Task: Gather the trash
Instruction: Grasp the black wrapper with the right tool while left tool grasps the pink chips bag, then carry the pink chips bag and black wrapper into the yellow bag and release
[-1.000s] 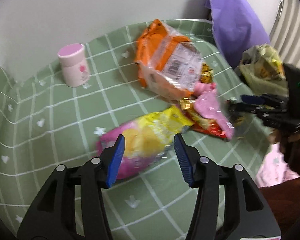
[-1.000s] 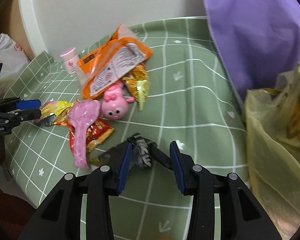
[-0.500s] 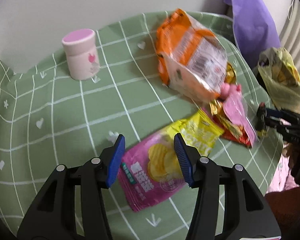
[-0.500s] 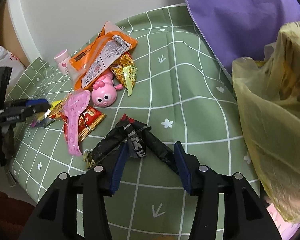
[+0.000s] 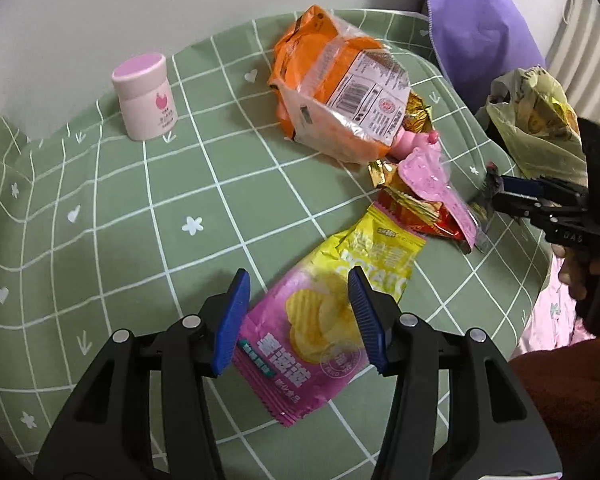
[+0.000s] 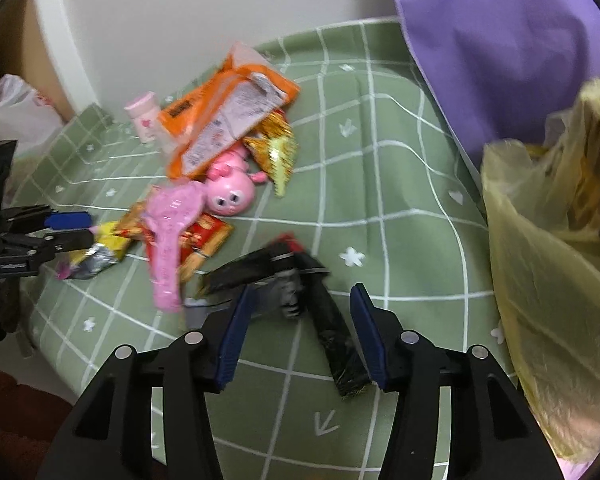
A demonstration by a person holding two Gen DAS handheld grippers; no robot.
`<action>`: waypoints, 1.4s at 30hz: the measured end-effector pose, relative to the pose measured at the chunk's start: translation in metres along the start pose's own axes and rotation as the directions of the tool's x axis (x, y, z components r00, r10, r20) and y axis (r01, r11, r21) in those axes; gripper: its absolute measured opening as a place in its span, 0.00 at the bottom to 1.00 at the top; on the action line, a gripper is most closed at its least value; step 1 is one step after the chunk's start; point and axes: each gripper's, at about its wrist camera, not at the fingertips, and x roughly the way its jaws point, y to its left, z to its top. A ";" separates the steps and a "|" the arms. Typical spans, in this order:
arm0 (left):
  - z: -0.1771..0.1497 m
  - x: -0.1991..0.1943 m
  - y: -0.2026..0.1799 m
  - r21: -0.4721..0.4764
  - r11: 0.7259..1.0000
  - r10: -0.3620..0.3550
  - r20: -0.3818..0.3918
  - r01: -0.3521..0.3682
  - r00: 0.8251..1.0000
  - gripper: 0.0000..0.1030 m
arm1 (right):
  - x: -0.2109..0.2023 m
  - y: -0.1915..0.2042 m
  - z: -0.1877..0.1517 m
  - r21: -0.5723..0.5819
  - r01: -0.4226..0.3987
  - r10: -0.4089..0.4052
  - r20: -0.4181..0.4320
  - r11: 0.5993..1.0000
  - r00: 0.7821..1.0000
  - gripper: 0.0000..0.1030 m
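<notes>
From the left wrist, the left gripper (image 5: 296,316) hangs over the pink and yellow crisp packet (image 5: 324,316) near the front edge of the table (image 5: 100,216), its blue fingers spread to either side of the packet and not pressing on it. Only this view shows the packet's printed face and the pink-lidded jar (image 5: 145,96) clearly, toward the table's back left corner. The orange bag (image 5: 340,92) lies toward the back edge and hides most of a pink toy. From the right wrist, the right gripper (image 6: 300,328) has its jaws just opened wider, straddling a crumpled black wrapper (image 6: 300,292) near the front edge; the pads seem clear of it, though the frame is blurred. This view alone shows the pink toy's face (image 6: 230,190), the pink brush (image 6: 168,236) over the red wrapper (image 6: 206,236), and the yellow trash bag (image 6: 552,280) at the table's right edge, below a purple cloth (image 6: 500,40).
</notes>
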 end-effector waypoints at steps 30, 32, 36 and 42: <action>-0.003 0.005 -0.002 0.077 0.997 0.005 -0.009 -0.004 1.000 0.47 | -0.010 -0.015 0.016 0.059 0.025 -0.028 0.050 0.998 0.998 0.18; -0.004 0.006 -0.002 0.069 0.998 0.003 -0.007 -0.003 1.000 0.47 | -0.015 -0.013 0.017 0.053 0.013 -0.017 0.059 0.998 0.998 0.18; -0.008 0.006 -0.006 0.057 0.998 0.033 -0.004 -0.032 0.999 0.47 | -0.019 -0.009 0.020 0.042 0.012 -0.015 0.074 0.999 0.997 0.18; -0.011 0.001 -0.012 0.048 0.998 0.034 -0.003 -0.034 0.999 0.24 | -0.024 -0.010 0.022 0.048 0.015 -0.019 0.092 0.999 0.996 0.18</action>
